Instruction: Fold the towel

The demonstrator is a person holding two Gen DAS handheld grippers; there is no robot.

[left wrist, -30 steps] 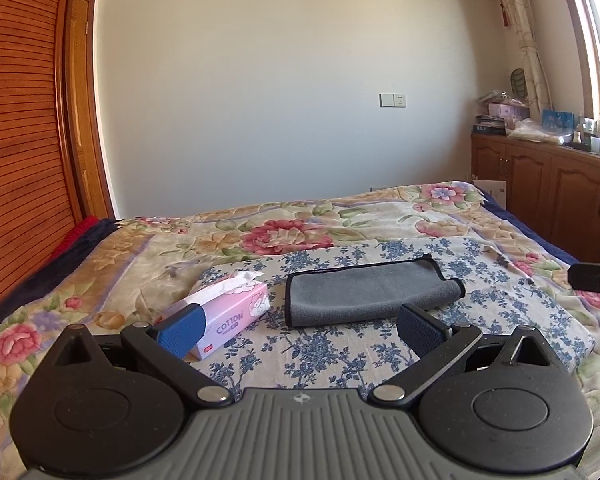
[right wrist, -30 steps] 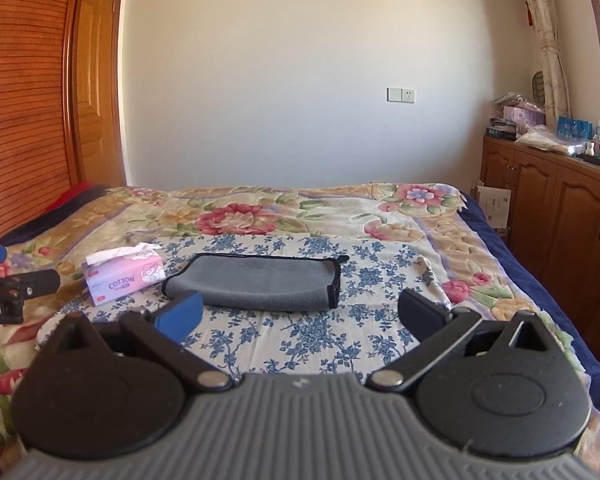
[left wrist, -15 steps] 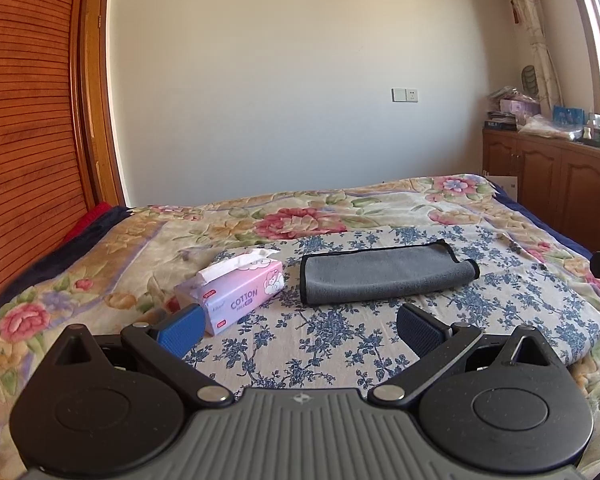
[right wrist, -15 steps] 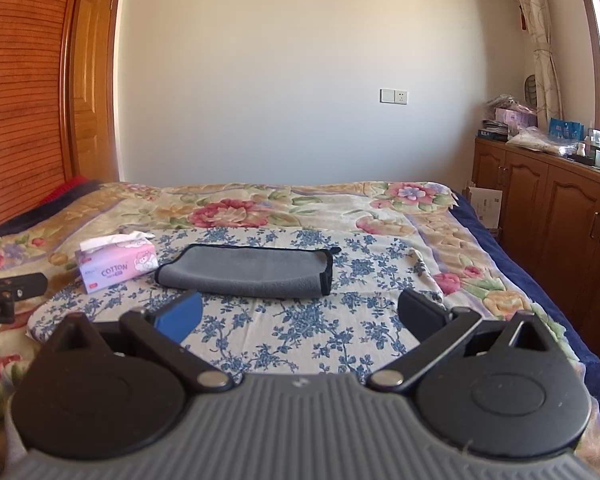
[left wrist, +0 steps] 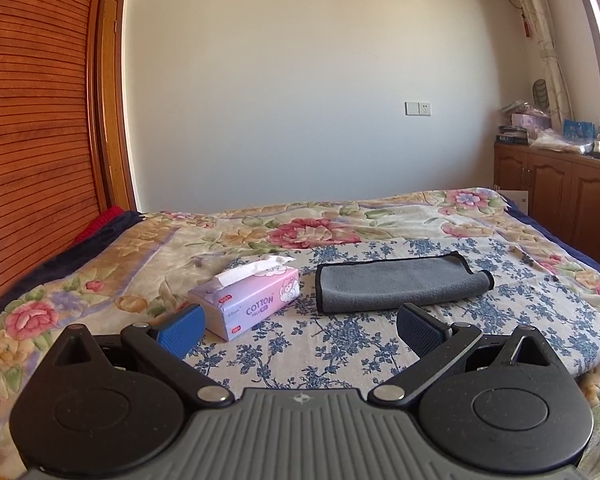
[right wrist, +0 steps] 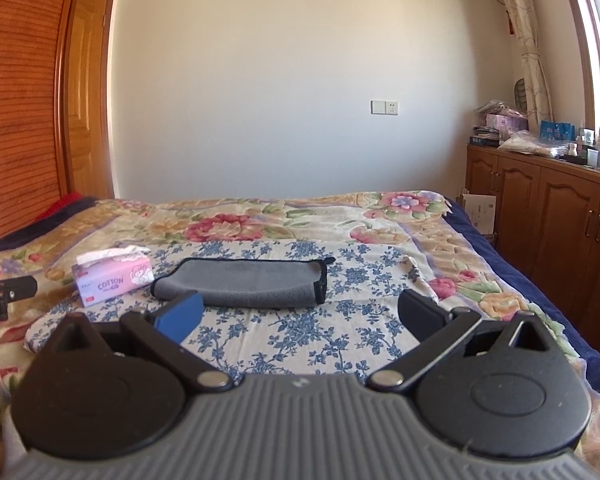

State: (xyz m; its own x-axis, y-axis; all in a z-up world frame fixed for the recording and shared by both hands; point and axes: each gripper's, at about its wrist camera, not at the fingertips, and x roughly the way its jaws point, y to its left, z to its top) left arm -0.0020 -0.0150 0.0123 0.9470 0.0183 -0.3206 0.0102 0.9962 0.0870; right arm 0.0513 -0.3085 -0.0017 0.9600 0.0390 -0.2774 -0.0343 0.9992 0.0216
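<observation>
A grey towel with black trim (left wrist: 400, 284) lies folded into a long narrow strip on a blue-flowered cloth (left wrist: 340, 344) on the bed. It also shows in the right wrist view (right wrist: 244, 282). My left gripper (left wrist: 300, 330) is open and empty, held back from the towel on its near side. My right gripper (right wrist: 300, 318) is open and empty, also held back from the towel's near edge. The left gripper's tip (right wrist: 4, 298) shows at the left edge of the right wrist view.
A pink tissue pack (left wrist: 248, 300) lies just left of the towel, also in the right wrist view (right wrist: 114, 280). A wooden wardrobe (left wrist: 32, 140) stands on the left. Wooden cabinets (right wrist: 552, 216) with clutter on top line the right wall.
Both grippers have drawn back and levelled, so the towel and tissue pack sit farther off. The towel has not moved. Both stay open.
</observation>
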